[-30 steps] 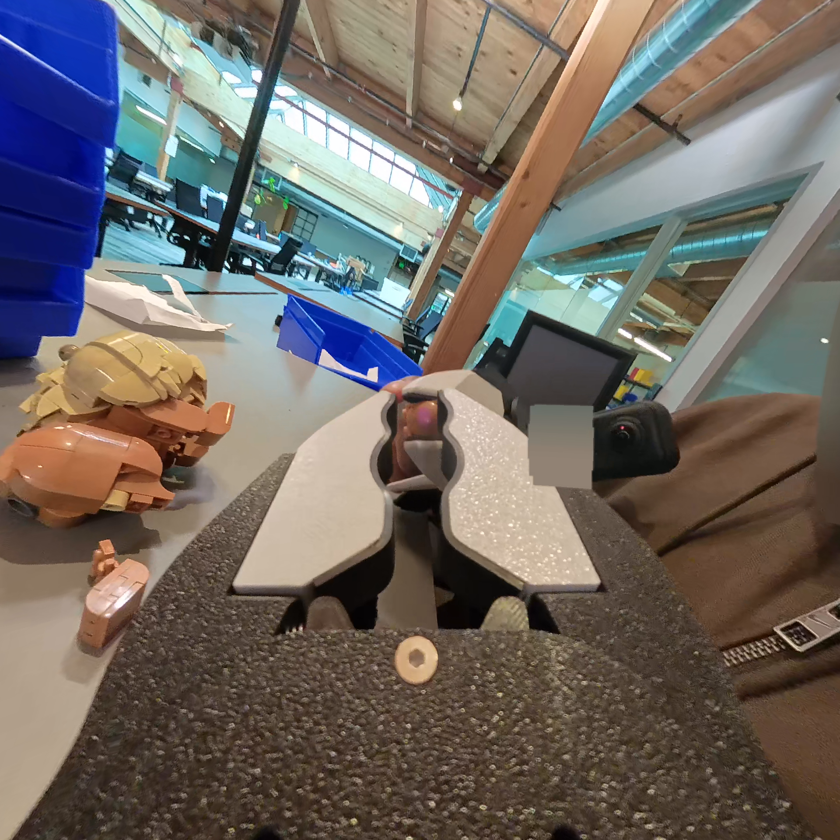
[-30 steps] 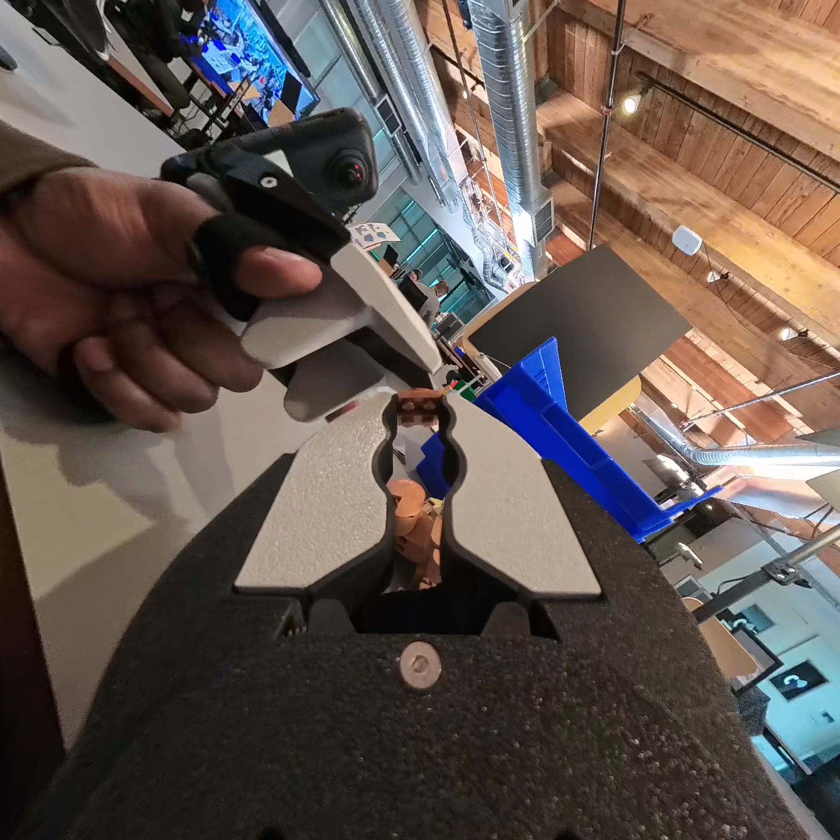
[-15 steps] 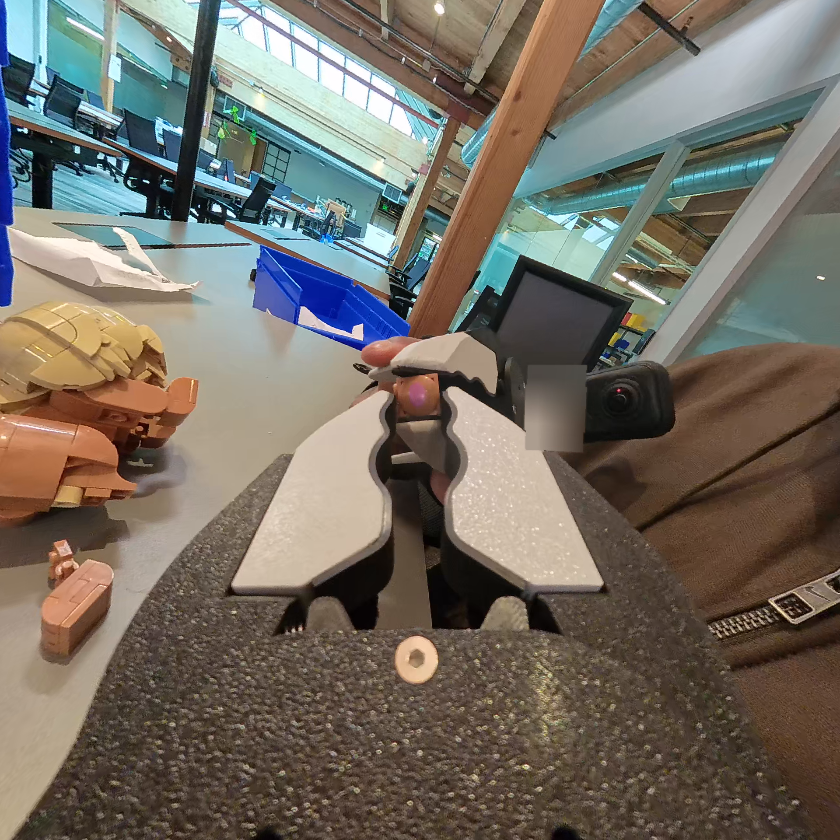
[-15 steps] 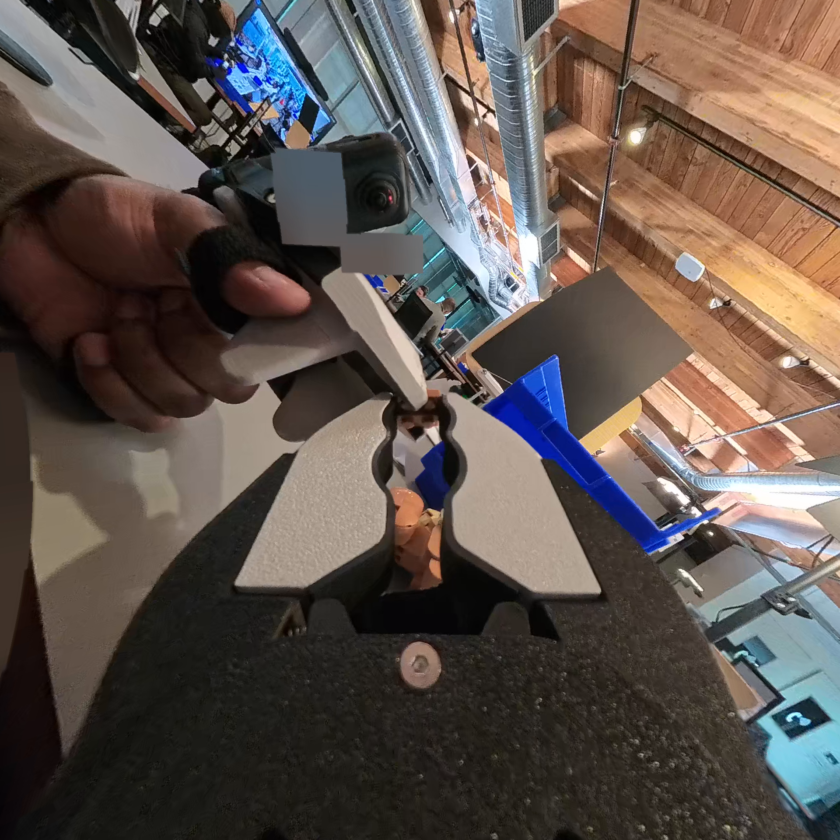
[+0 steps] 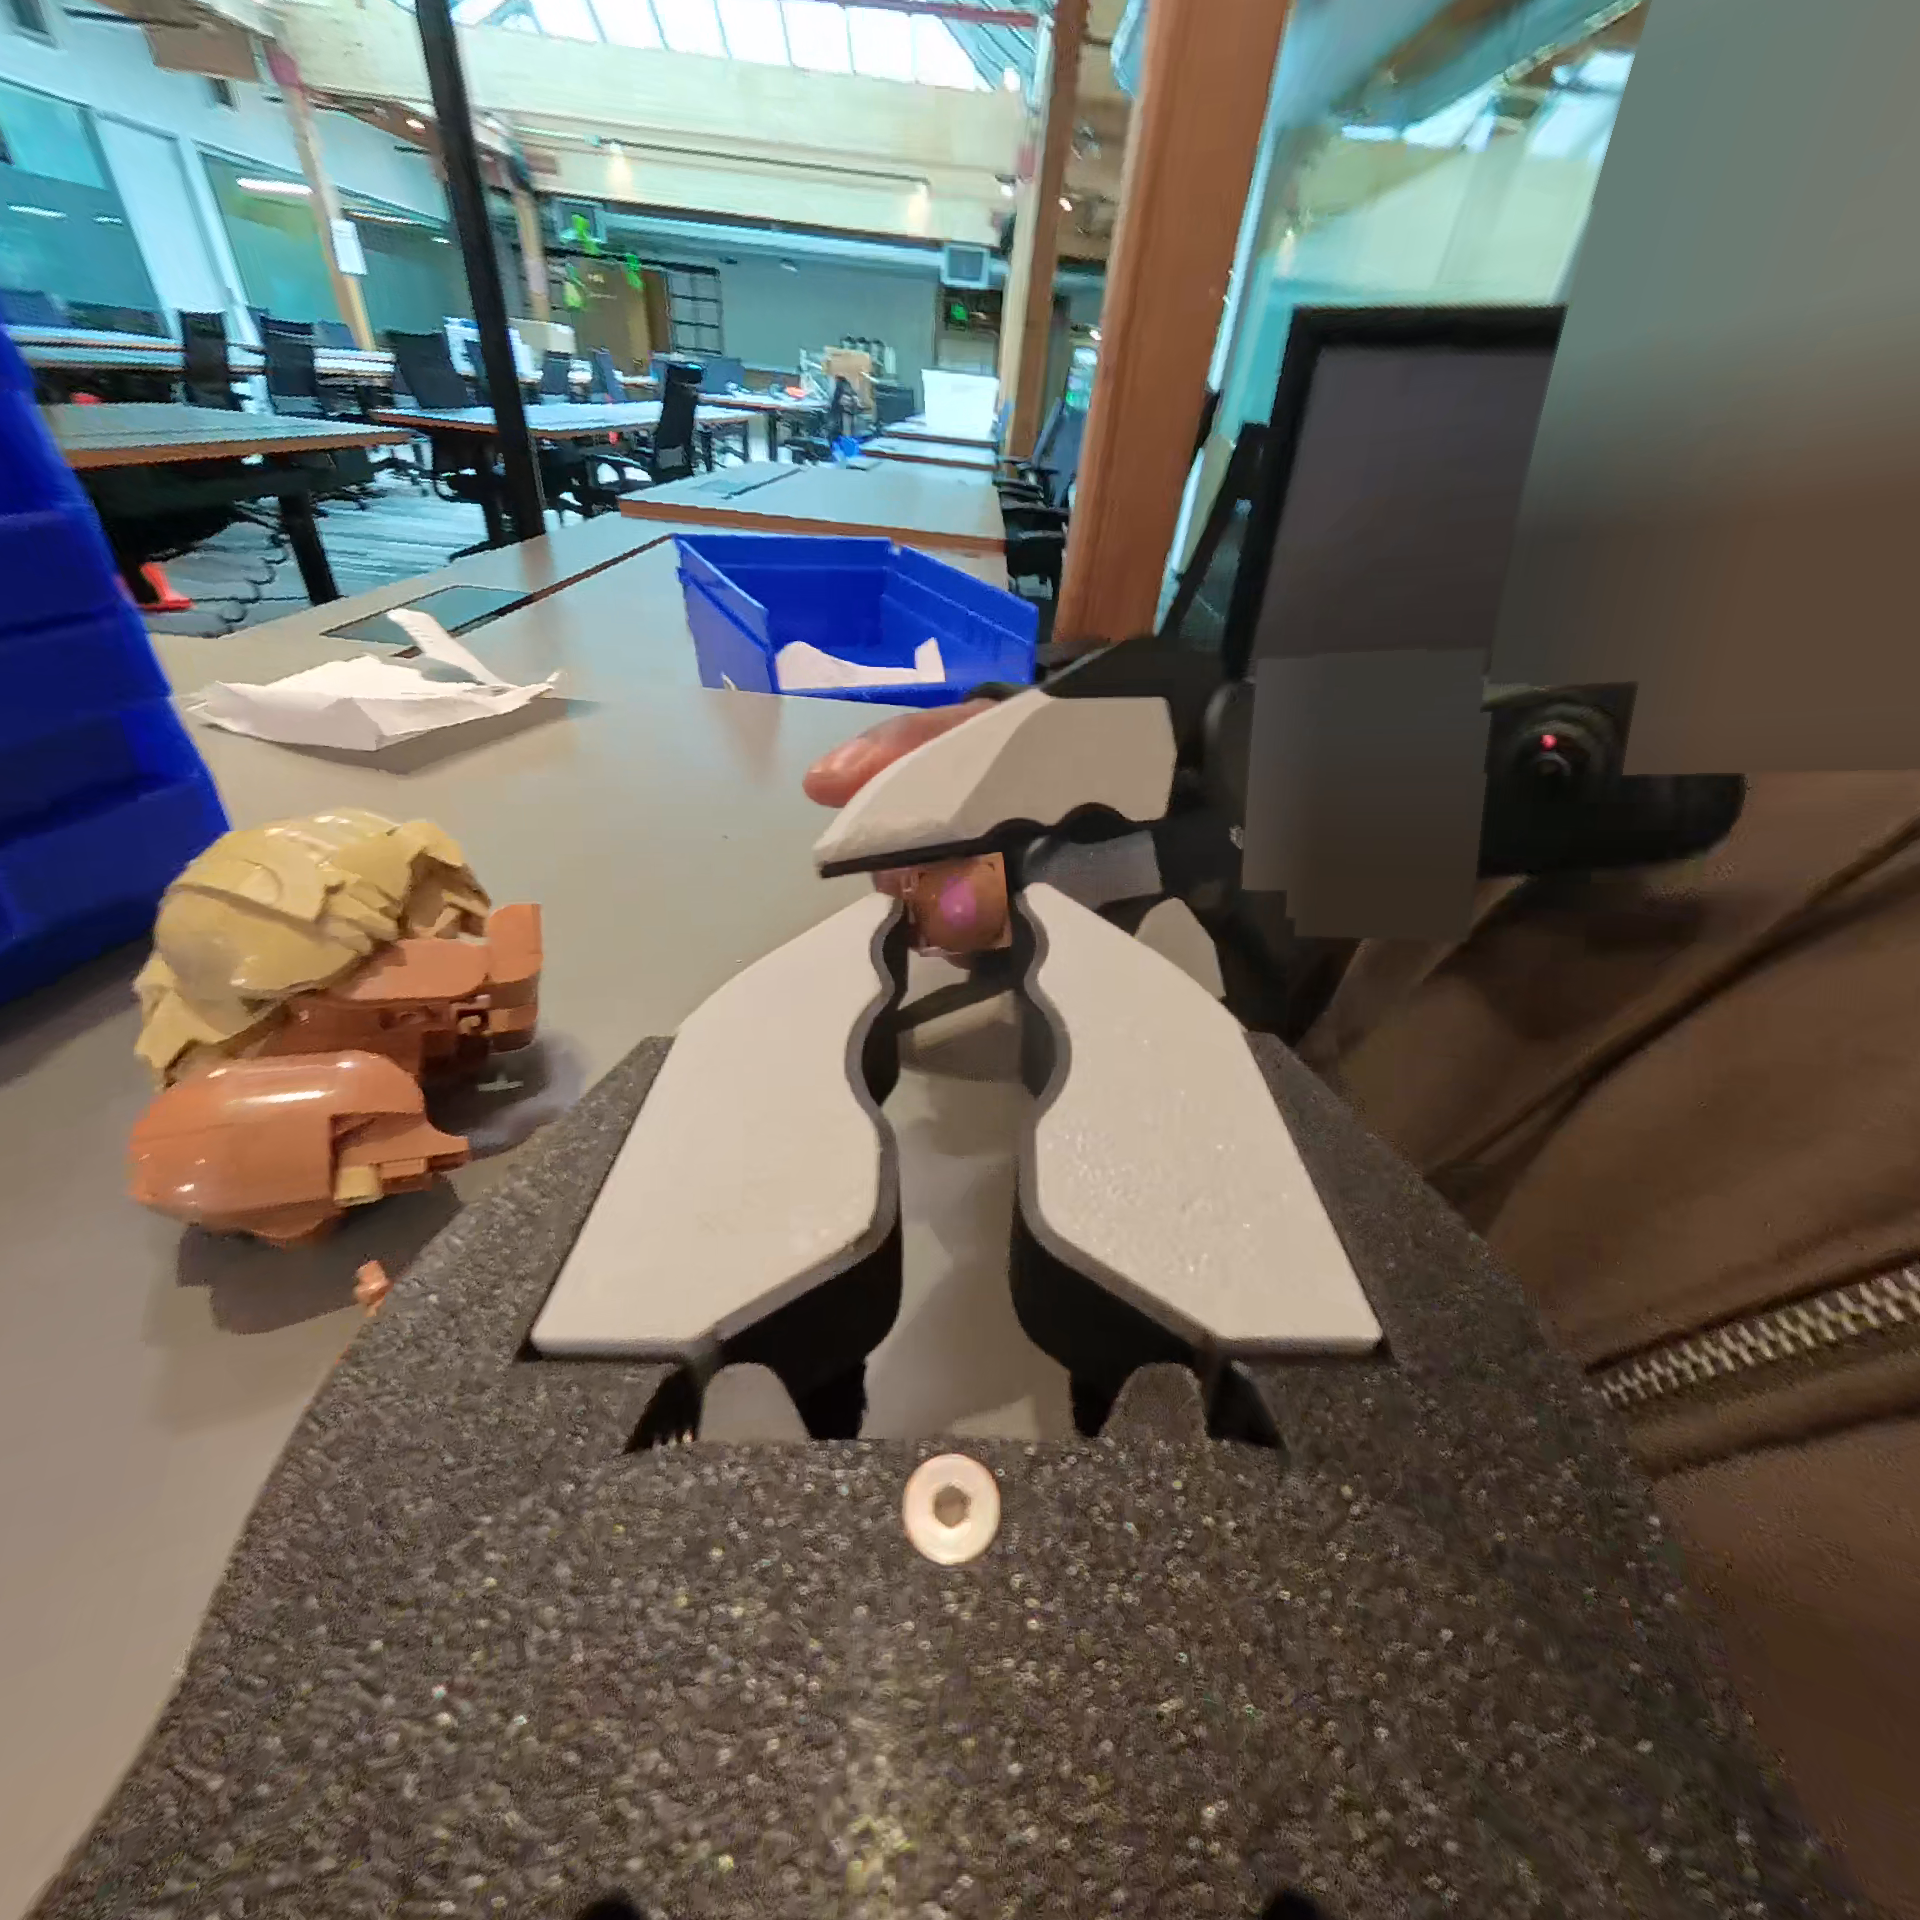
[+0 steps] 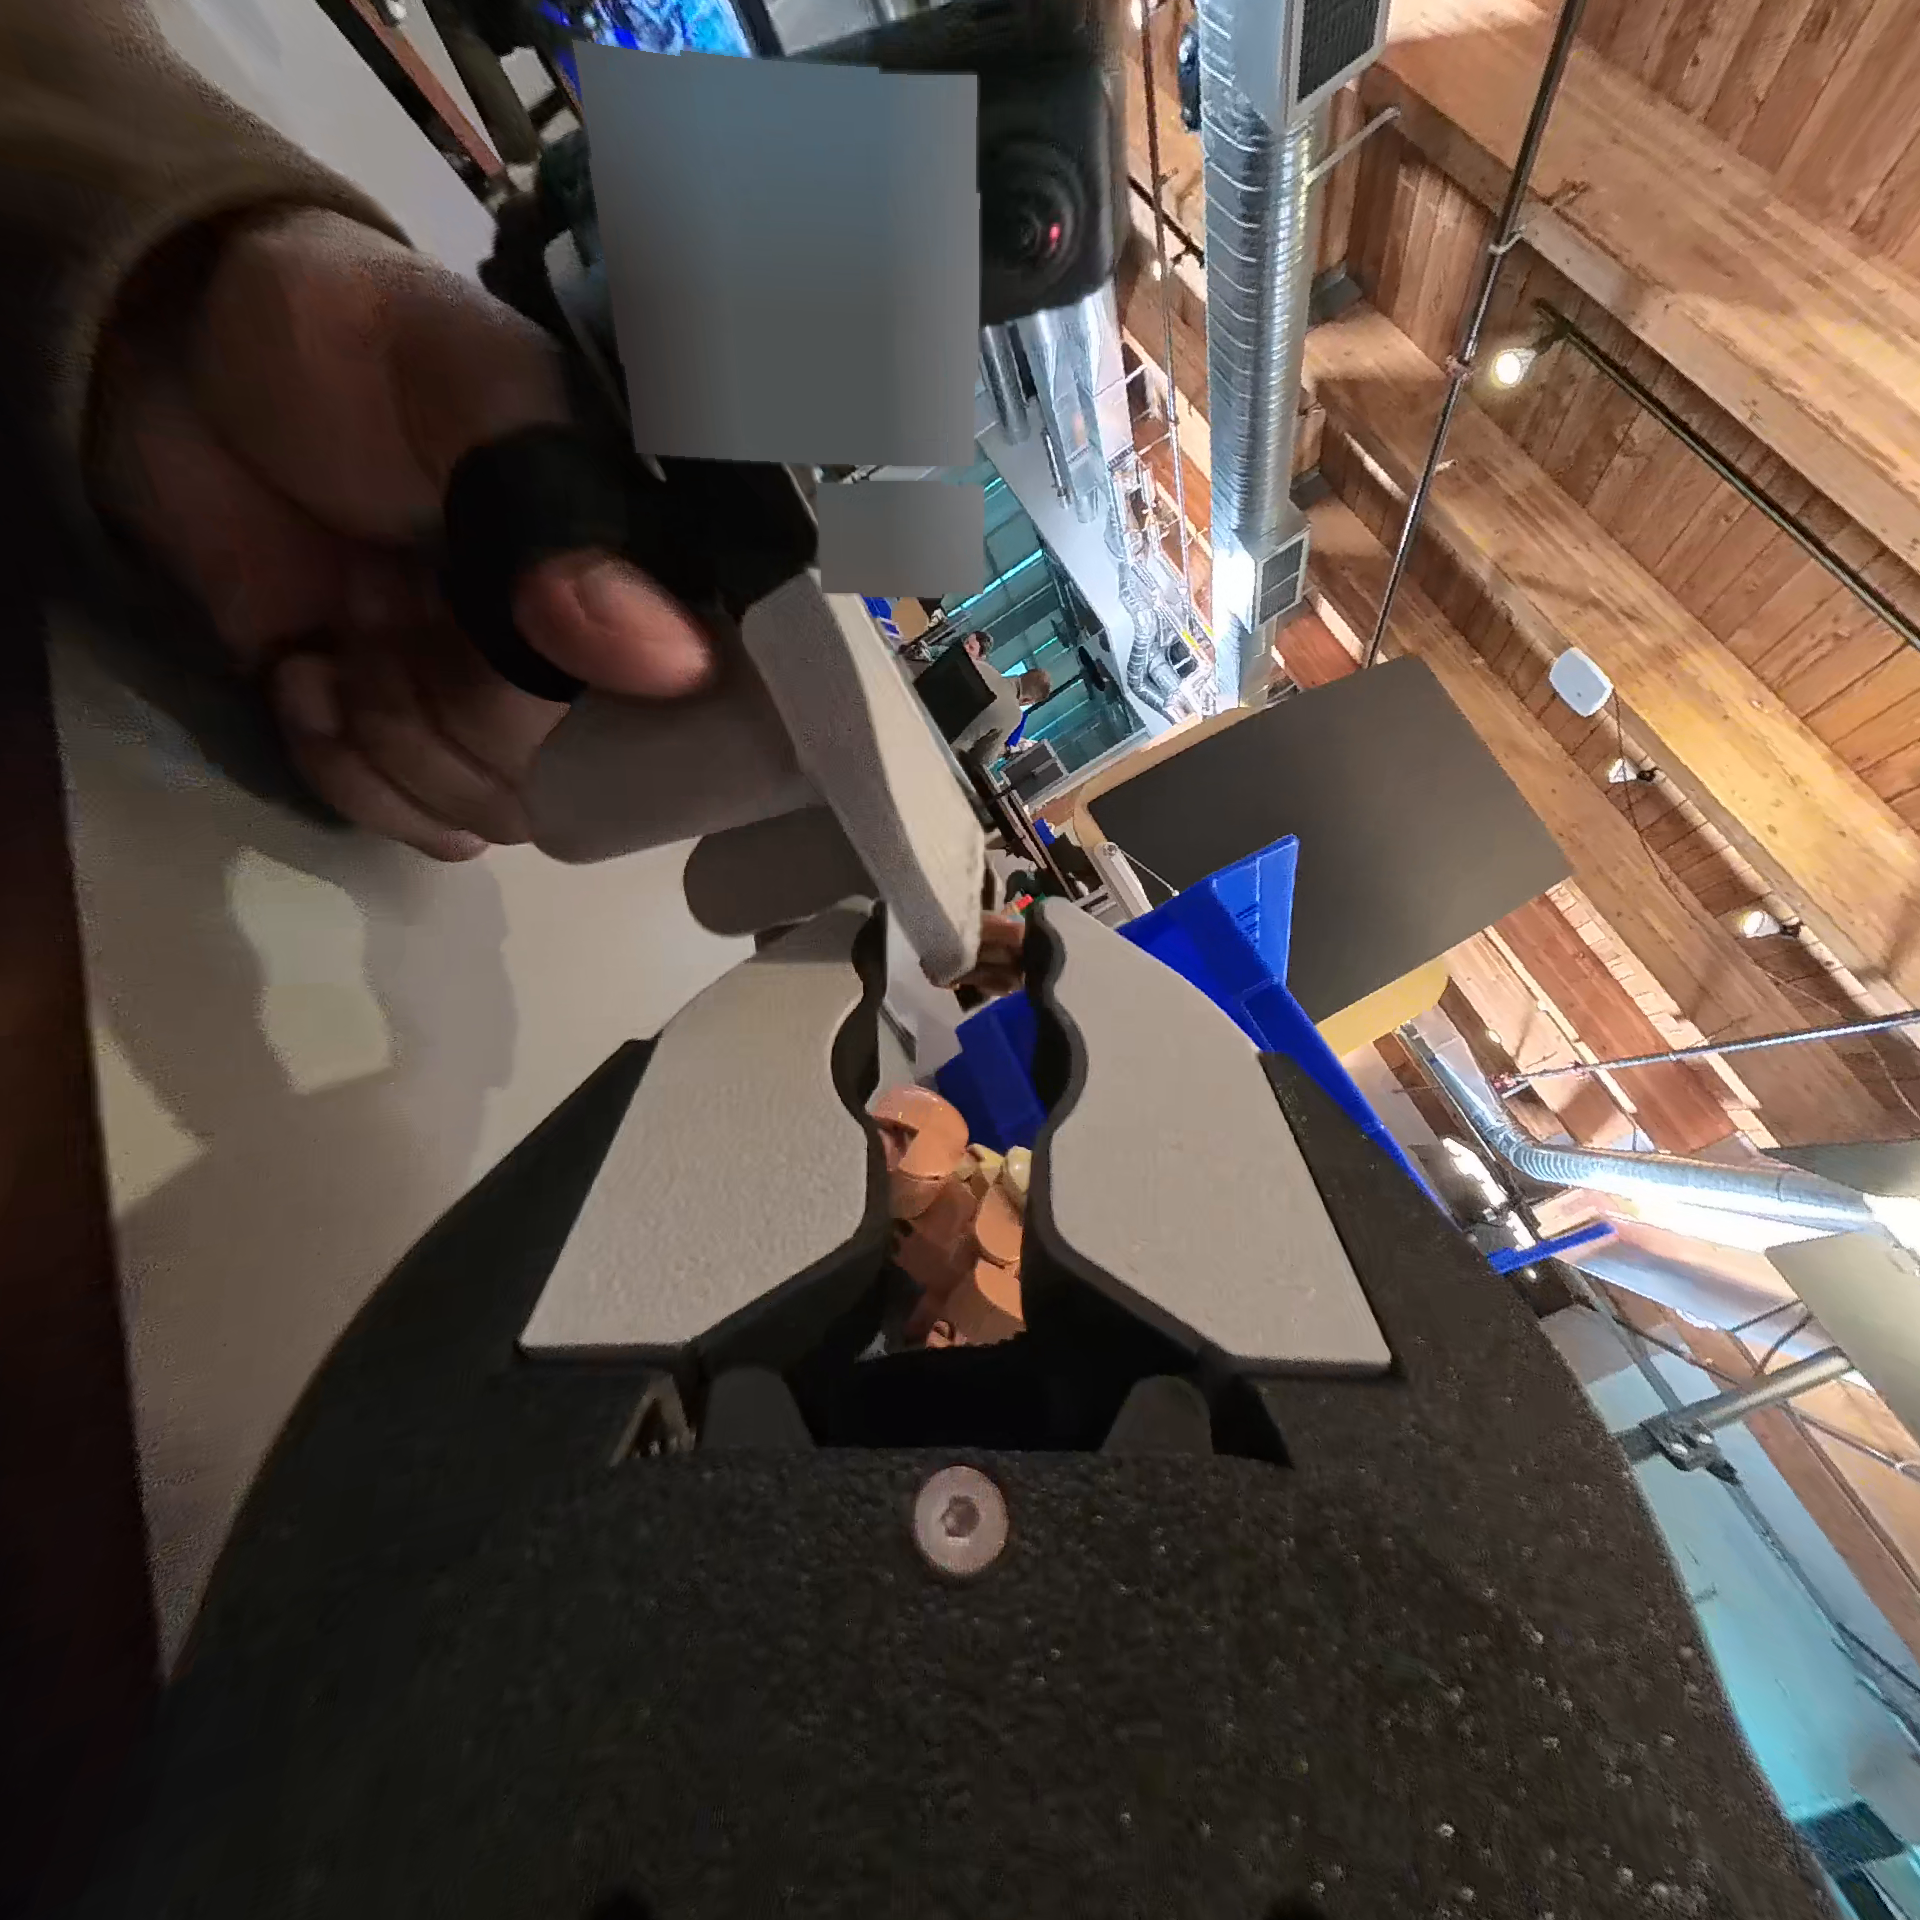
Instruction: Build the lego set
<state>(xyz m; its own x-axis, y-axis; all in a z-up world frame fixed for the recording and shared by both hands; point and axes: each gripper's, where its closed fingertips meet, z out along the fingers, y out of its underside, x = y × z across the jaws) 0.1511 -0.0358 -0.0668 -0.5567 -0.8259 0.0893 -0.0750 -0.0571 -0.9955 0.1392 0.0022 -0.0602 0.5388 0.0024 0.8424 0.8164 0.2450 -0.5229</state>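
Mostly built: tan and brown lego model [image 5: 332, 1029] resting on desk [image 5: 644, 810], far left. Both tongs, left [image 5: 951, 914] and right [image 6: 951, 935], pinching one small brown piece [image 5: 961, 914], not yet attached.

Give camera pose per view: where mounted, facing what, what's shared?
Left wrist view: on the left tongs, looking level across the table at the right tongs; brown jacket shows on the right.
Right wrist view: on the right tongs, rolled sideways, facing the left tongs with ceiling beams behind; the hand shows.
Shared: lego model, blue bin, each other's tongs, tips meeting.
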